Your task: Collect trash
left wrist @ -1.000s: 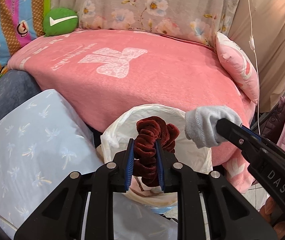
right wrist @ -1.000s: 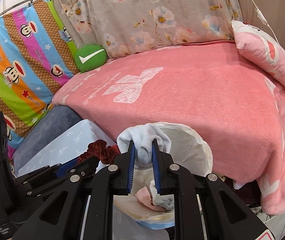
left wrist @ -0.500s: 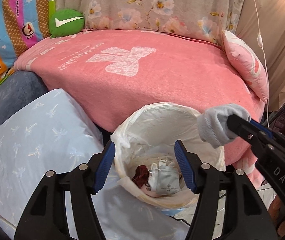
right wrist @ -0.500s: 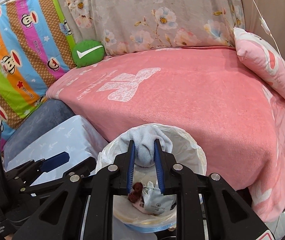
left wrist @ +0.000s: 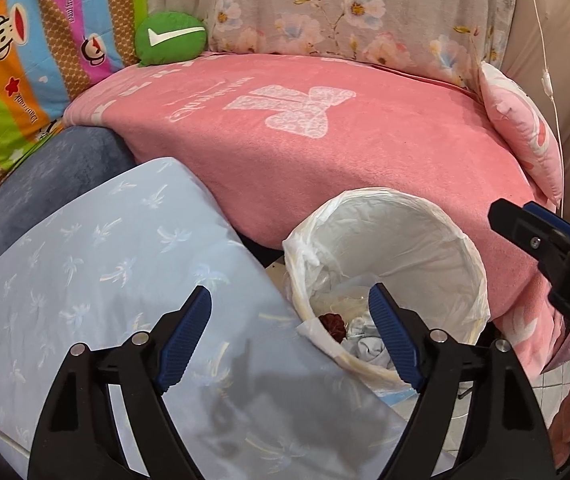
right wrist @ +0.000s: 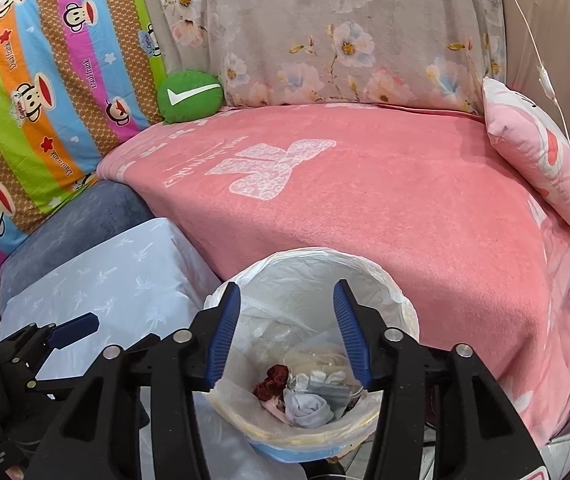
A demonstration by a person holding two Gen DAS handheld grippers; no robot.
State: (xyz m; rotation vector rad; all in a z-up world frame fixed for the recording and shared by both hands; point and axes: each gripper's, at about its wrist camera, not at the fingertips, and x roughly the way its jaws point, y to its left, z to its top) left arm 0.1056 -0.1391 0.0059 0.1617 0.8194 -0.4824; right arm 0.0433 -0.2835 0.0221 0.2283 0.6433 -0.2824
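White plastic lines the trash bin [right wrist: 399, 304]; inside lie a maroon scrunchie [right wrist: 271, 382] and grey sock [right wrist: 309, 408]. Above it, right gripper [right wrist: 287, 332] and left gripper [left wrist: 289, 332] fingers spread apart, empty.

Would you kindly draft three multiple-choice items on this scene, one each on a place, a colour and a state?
1. Where does the grey sock lie?
A on the pink blanket
B in the lined bin
C in the right gripper

2. What colour is the scrunchie?
A dark red
B green
C white

3. How do the right gripper's jaws stand?
A shut on a sock
B shut, empty
C open, empty

Key: B, it sits among the trash inside the bin; A, it shows dark red beside the sock; C, the blue pads stand apart, nothing between.
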